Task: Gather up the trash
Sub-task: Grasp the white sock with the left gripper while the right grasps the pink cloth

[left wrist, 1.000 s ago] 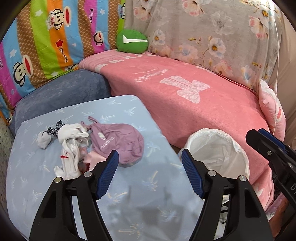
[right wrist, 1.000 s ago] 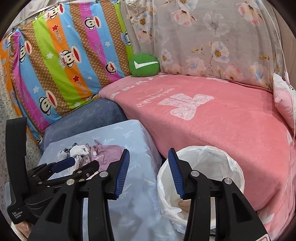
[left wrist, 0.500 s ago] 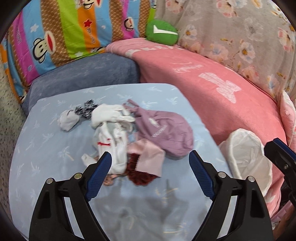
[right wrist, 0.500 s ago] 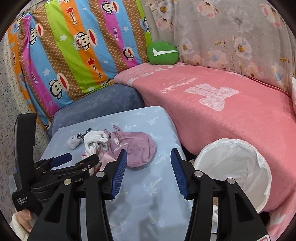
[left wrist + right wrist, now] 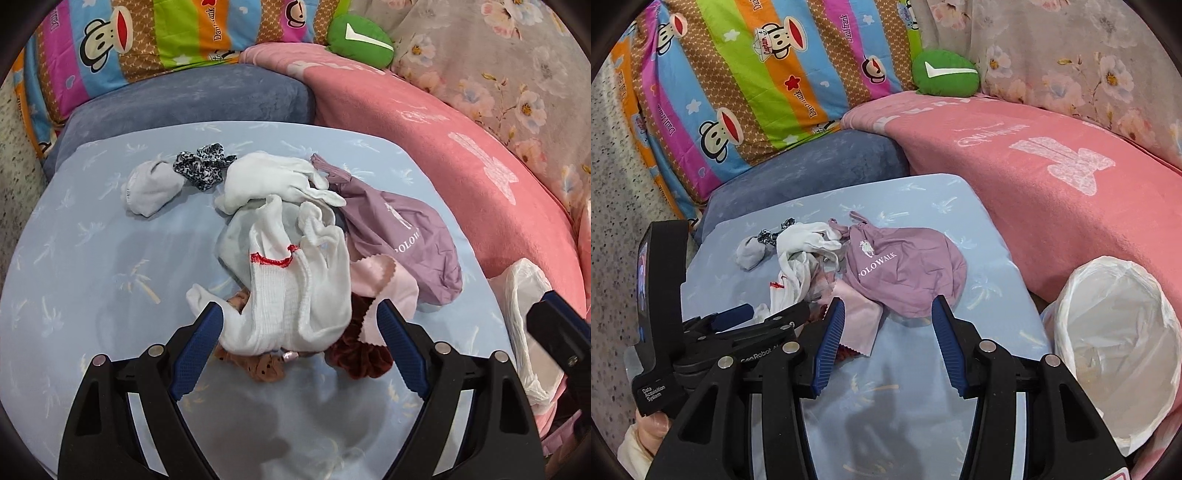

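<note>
Left gripper (image 5: 299, 332) wide, nothing clamped — its jaws have just been opening, and the white knit glove (image 5: 291, 295) with the red cuff line lies between them, untouched as far as can be told. Heap of cloth scraps sits mid-surface (image 5: 74, 258): lilac drawstring bag (image 5: 402, 243) at 3 o'clock of the glove, grey sock (image 5: 151, 188) at 10 o'clock, dark red scrunchie (image 5: 354, 354) at 5 o'clock. Right gripper (image 5: 886, 332) half open, empty, hovering near the lilac bag's lower edge. Lined bin (image 5: 1115, 343) stands off the surface's edge at 3 o'clock — probably placed close for short drops. Judgement: approach step; collection not begun.
</note>
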A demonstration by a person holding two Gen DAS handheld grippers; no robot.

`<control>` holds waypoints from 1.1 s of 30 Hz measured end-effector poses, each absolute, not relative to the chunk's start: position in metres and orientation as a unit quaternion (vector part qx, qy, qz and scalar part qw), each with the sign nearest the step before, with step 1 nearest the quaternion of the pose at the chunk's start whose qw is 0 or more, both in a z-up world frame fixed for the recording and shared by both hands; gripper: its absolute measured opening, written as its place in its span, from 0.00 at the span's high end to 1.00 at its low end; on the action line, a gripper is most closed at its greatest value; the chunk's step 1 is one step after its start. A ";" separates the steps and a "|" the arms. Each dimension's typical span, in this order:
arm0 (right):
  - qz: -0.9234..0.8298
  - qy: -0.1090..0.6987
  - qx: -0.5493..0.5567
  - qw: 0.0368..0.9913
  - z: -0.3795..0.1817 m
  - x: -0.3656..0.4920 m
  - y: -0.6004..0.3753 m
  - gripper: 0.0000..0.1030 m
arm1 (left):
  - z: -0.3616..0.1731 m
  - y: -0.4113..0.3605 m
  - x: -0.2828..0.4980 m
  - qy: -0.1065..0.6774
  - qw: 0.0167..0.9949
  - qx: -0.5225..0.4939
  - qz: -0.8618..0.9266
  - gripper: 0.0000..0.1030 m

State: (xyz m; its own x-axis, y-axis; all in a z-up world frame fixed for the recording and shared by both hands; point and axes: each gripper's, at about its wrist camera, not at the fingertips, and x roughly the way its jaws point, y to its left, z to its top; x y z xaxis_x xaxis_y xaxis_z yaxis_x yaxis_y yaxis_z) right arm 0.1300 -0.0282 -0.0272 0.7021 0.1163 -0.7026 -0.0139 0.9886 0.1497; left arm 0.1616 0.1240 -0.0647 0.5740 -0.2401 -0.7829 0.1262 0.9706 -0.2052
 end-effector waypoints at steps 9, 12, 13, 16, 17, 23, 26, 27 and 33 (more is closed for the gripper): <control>0.042 0.403 0.063 0.912 -0.049 0.157 -0.008 0.53 | -0.079 0.129 0.178 0.462 0.875 -0.082 -0.122 0.70; 0.043 0.409 0.061 0.910 -0.055 0.165 -0.003 0.53 | -0.077 0.138 0.178 0.459 0.875 -0.092 -0.125 0.82; 0.044 0.410 0.060 0.909 -0.058 0.167 -0.002 0.53 | -0.075 0.141 0.177 0.456 0.876 -0.097 -0.126 0.84; 0.046 0.414 0.056 0.907 -0.064 0.175 0.003 0.53 | -0.068 0.149 0.175 0.444 0.882 -0.102 -0.124 0.84; 0.048 0.417 0.055 0.906 -0.067 0.178 0.005 0.53 | -0.066 0.151 0.175 0.442 0.883 -0.102 -0.123 0.84; 0.057 0.433 0.051 0.898 -0.085 0.196 0.016 0.57 | -0.051 0.159 0.172 0.423 0.892 -0.102 -0.119 0.84; 0.060 0.444 0.045 0.893 -0.091 0.202 0.020 0.79 | -0.044 0.158 0.173 0.419 0.895 -0.099 -0.119 0.84; 0.061 0.445 0.045 0.893 -0.092 0.203 0.020 0.90 | -0.042 0.159 0.173 0.417 0.896 -0.100 -0.118 0.84; 0.075 0.413 0.054 0.906 -0.060 0.190 0.014 0.98 | -0.028 0.156 0.169 0.403 0.903 -0.091 -0.115 0.84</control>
